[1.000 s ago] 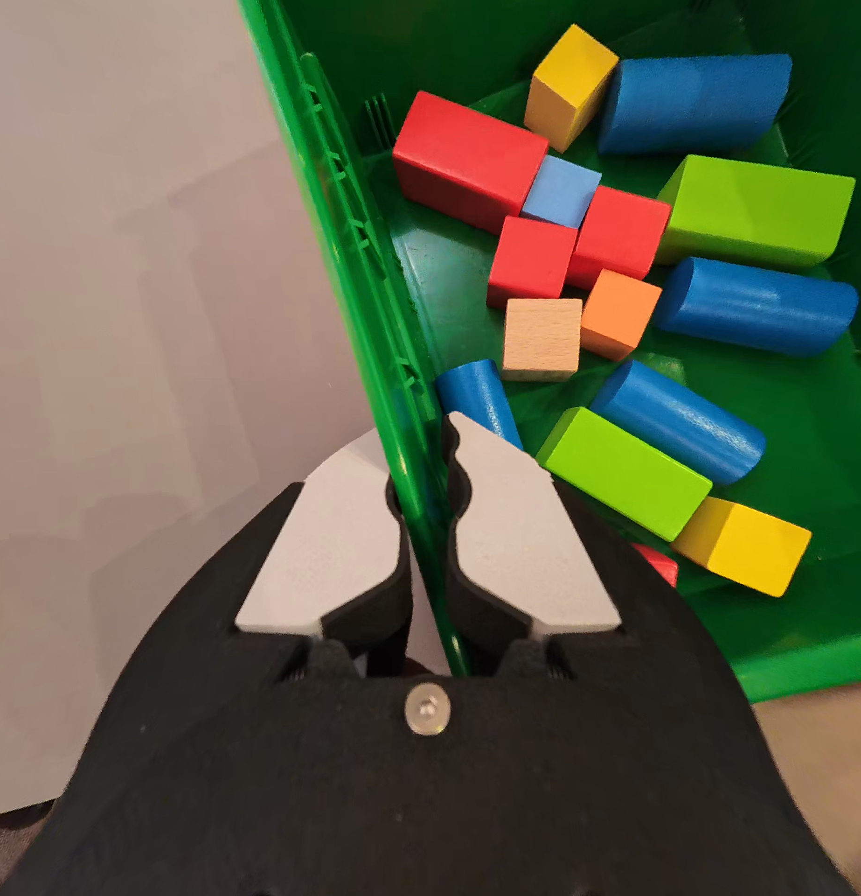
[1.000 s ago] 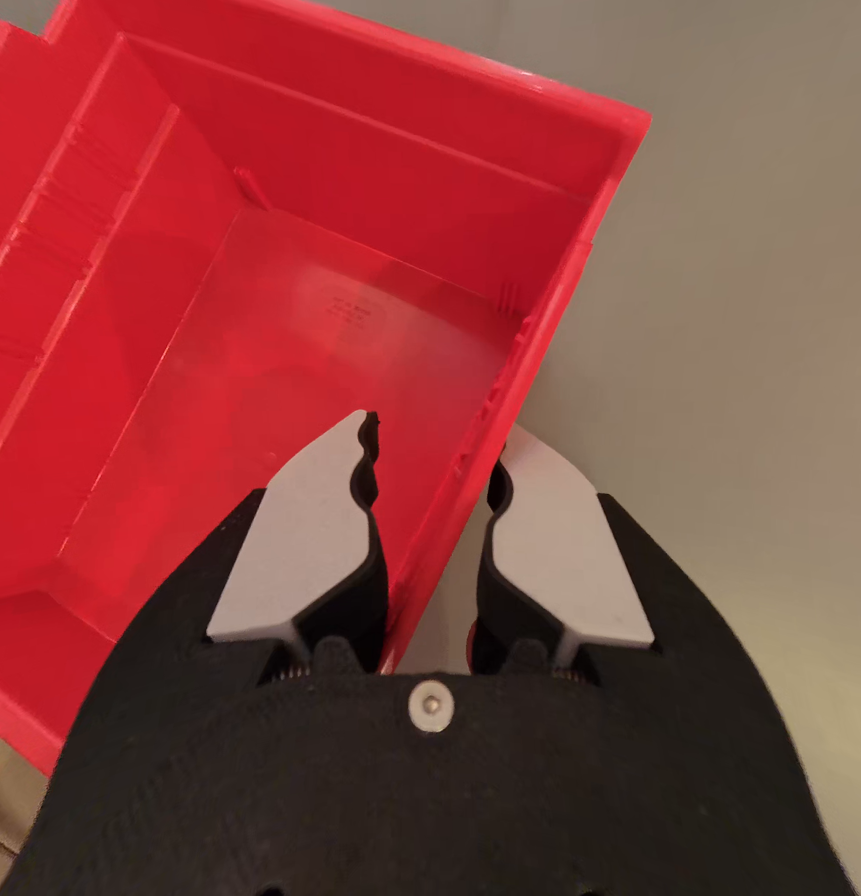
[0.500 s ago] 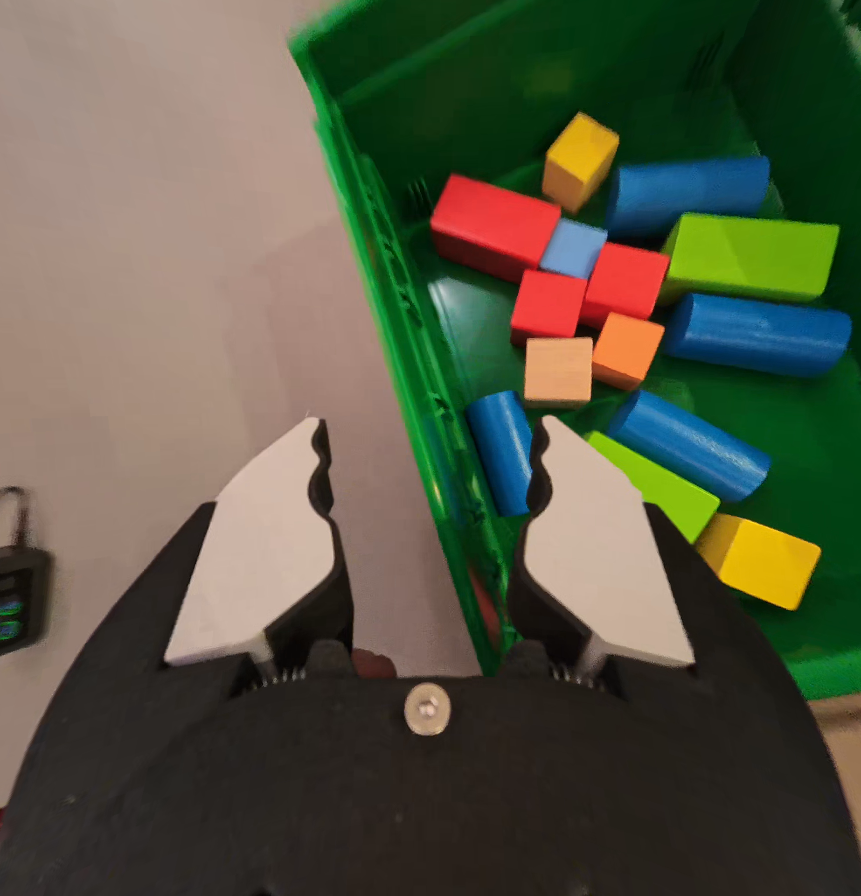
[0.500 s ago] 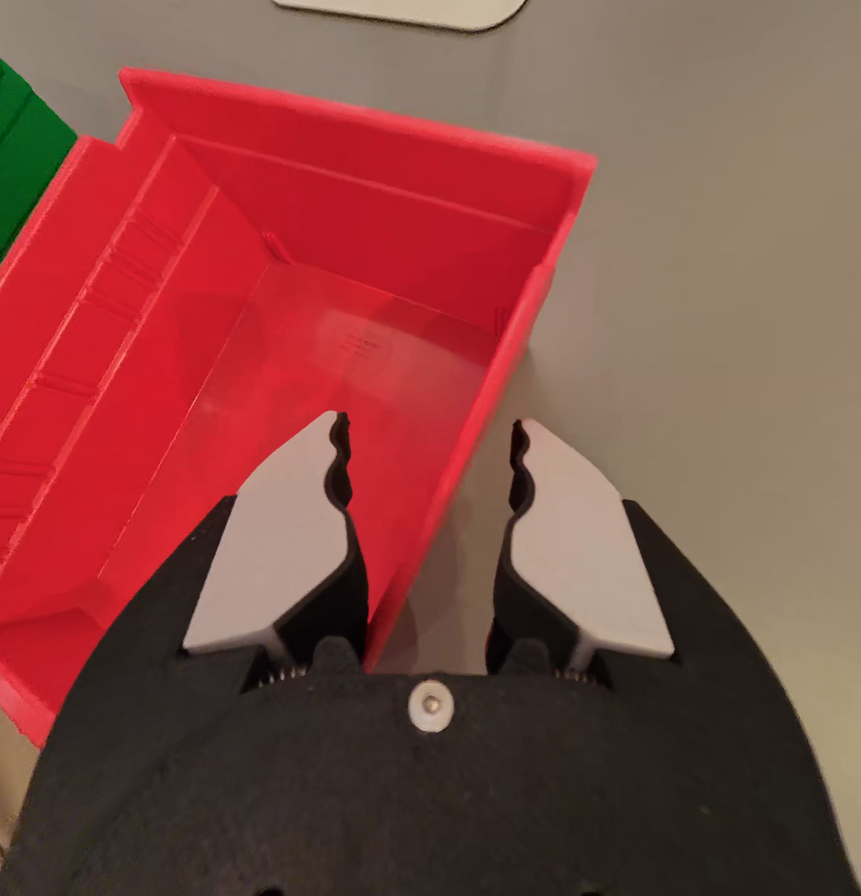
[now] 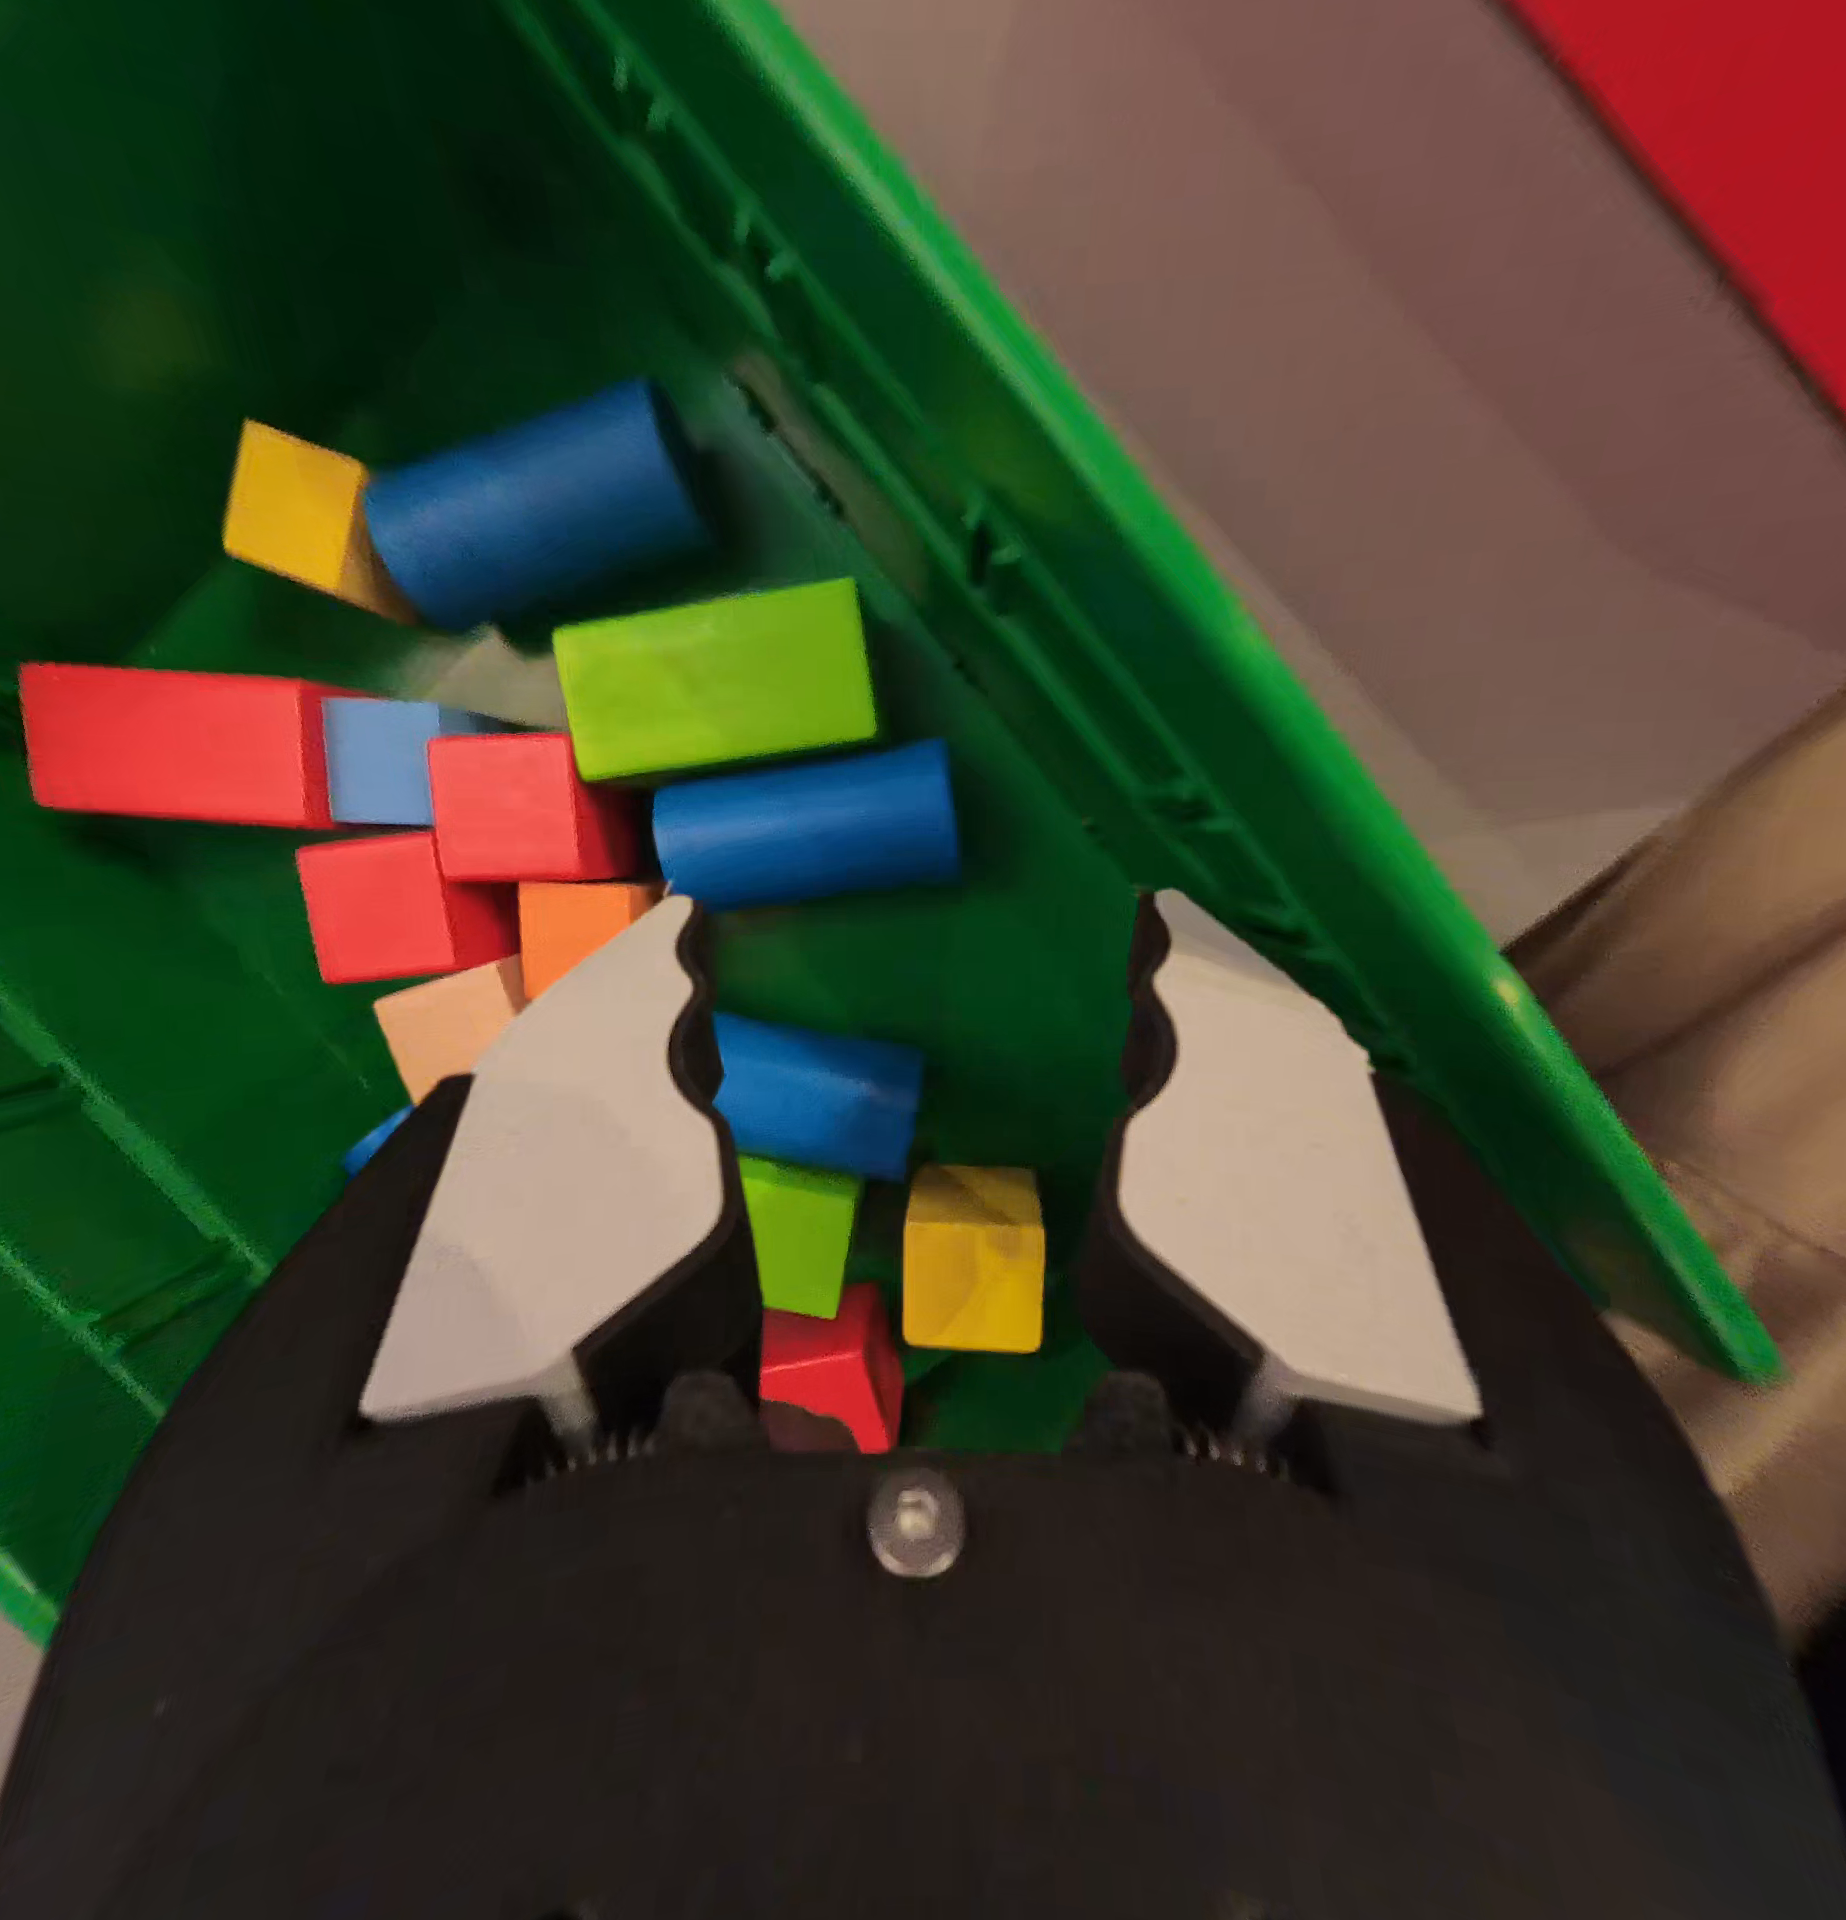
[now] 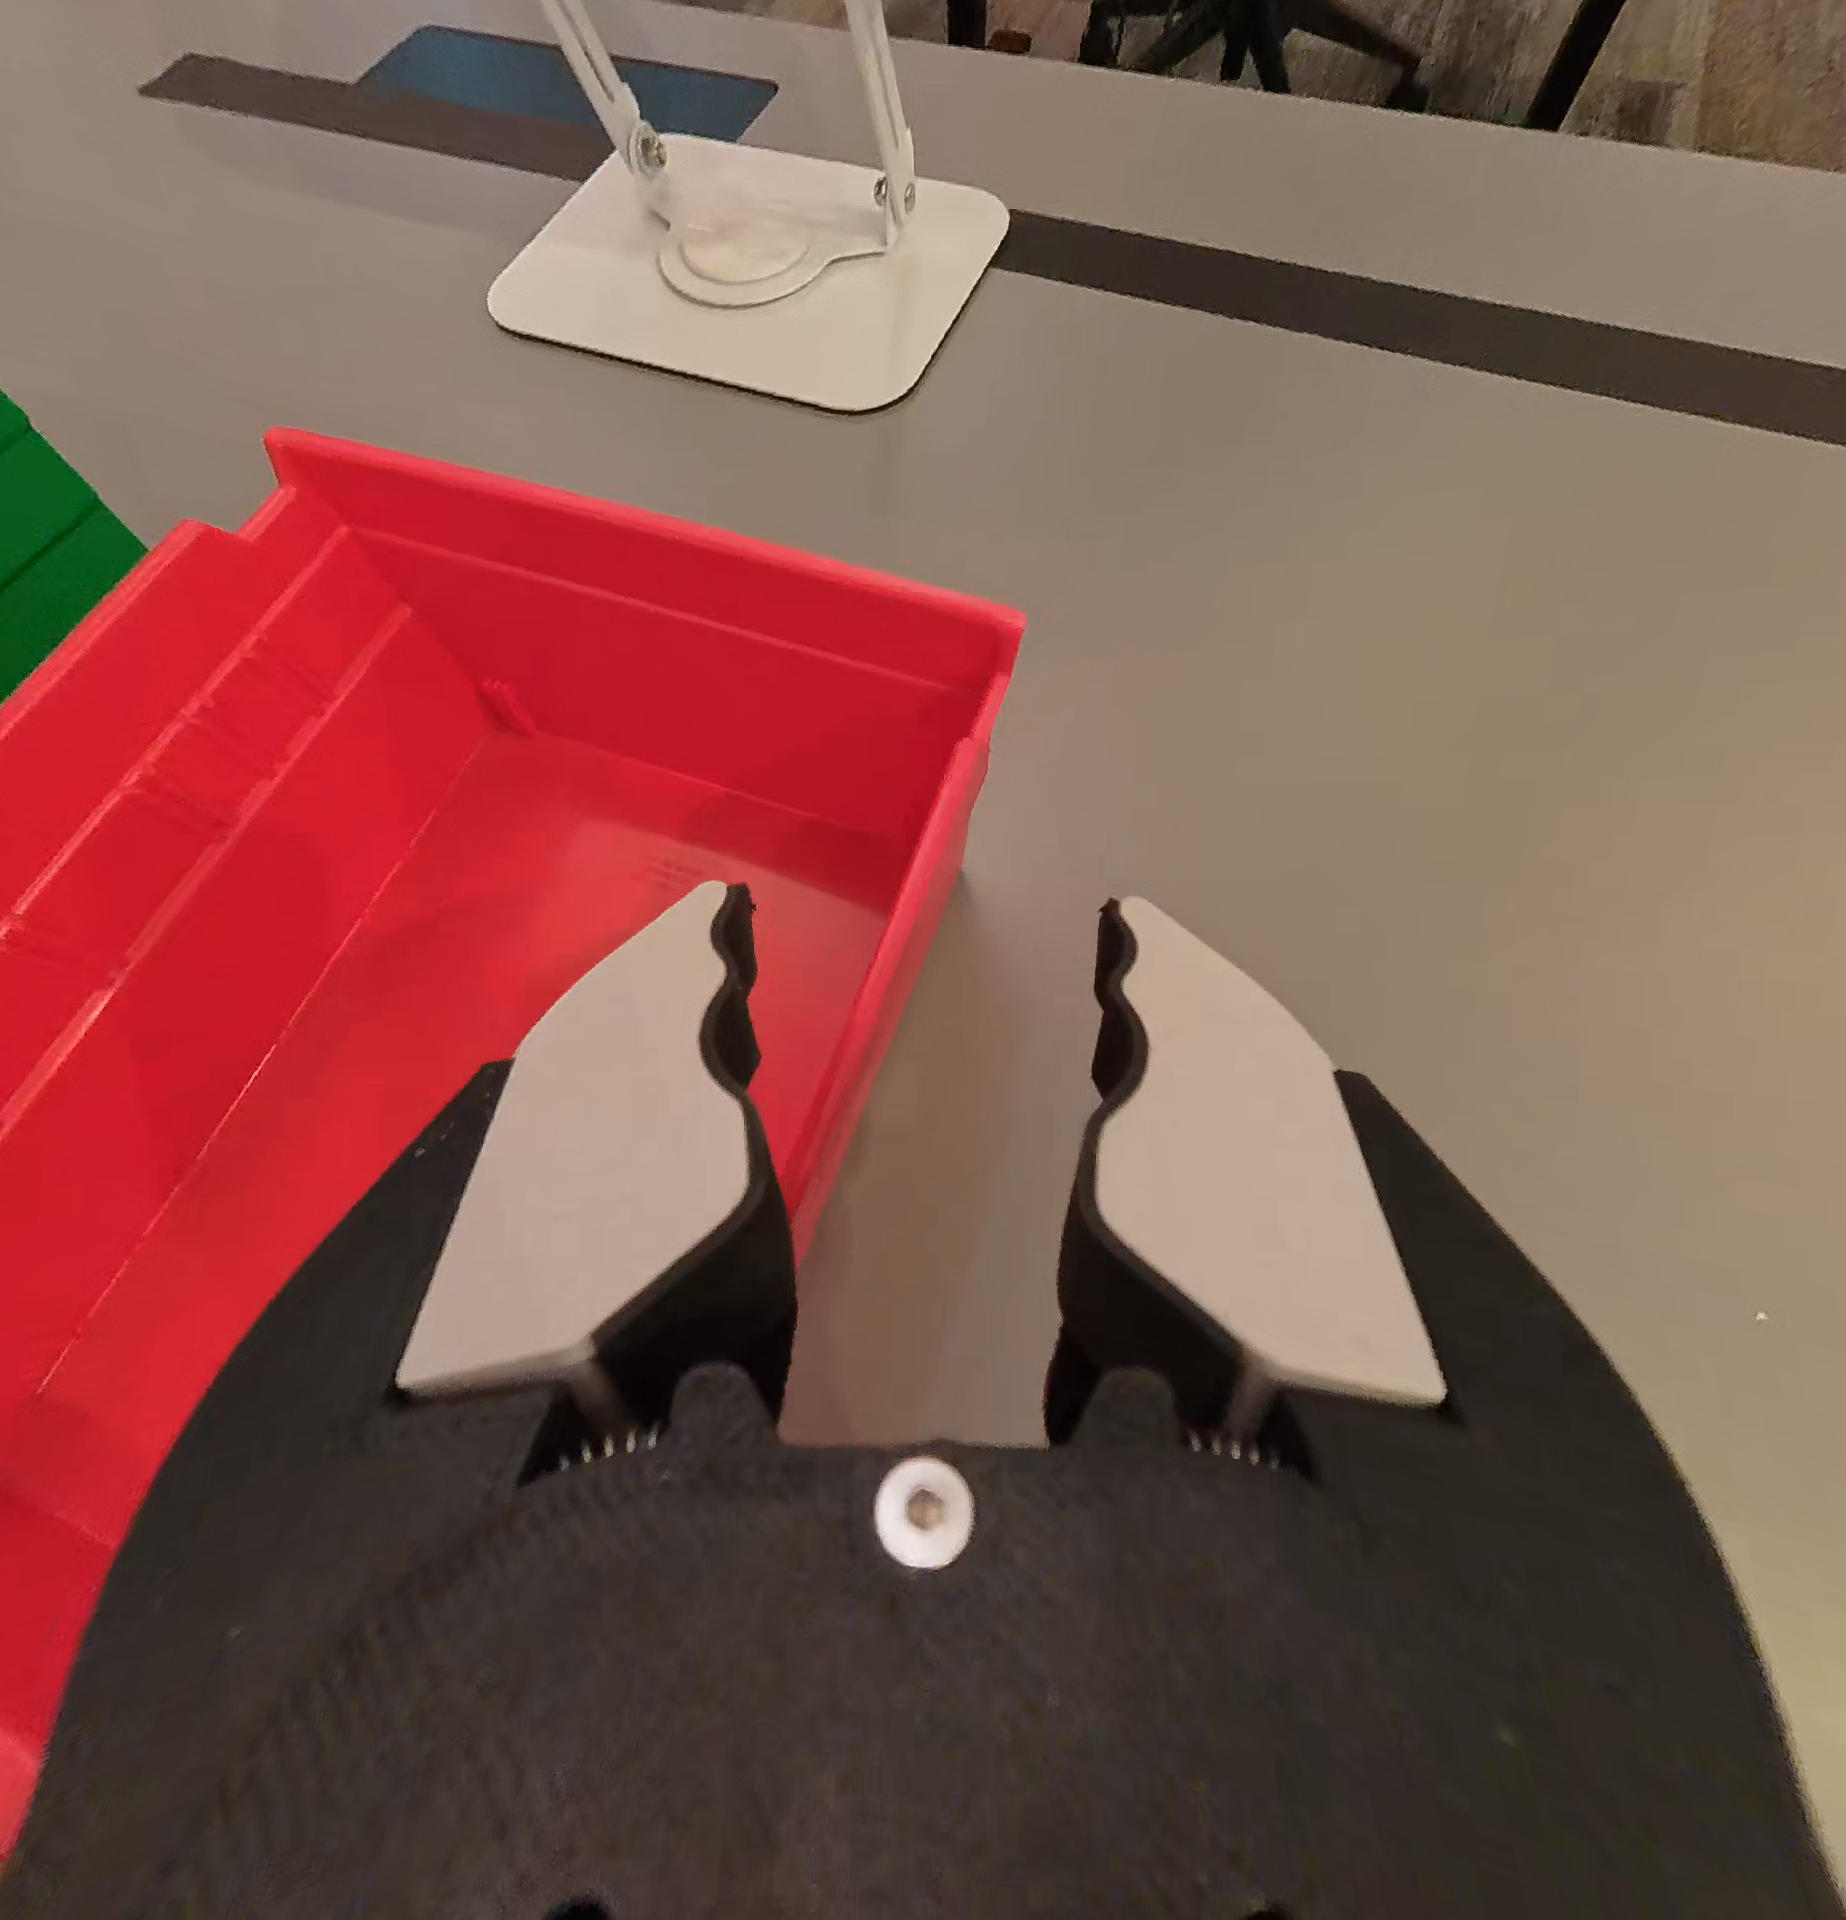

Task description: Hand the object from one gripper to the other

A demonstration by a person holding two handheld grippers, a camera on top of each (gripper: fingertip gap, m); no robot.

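Released from the green plastic bin's [image 5: 1137, 665] wall, the left gripper [image 5: 919, 925] now hangs spread over the wooden blocks [image 5: 711, 675]. The right gripper [image 6: 924, 909], also spread and empty, has lifted off the red plastic bin [image 6: 628, 582]; a first pick looks imminent.

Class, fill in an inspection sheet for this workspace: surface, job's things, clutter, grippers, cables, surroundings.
Surface: grey table, dark strip along the far side.
Job's things: coloured blocks lie in the green bin; the red bin holds nothing.
Clutter: white stand base beyond the red bin.
Grippers: left gripper open over the blocks; right gripper open, empty, over the red bin's edge.
Cables: nothing seen.
Surroundings: dark chair legs past the table.
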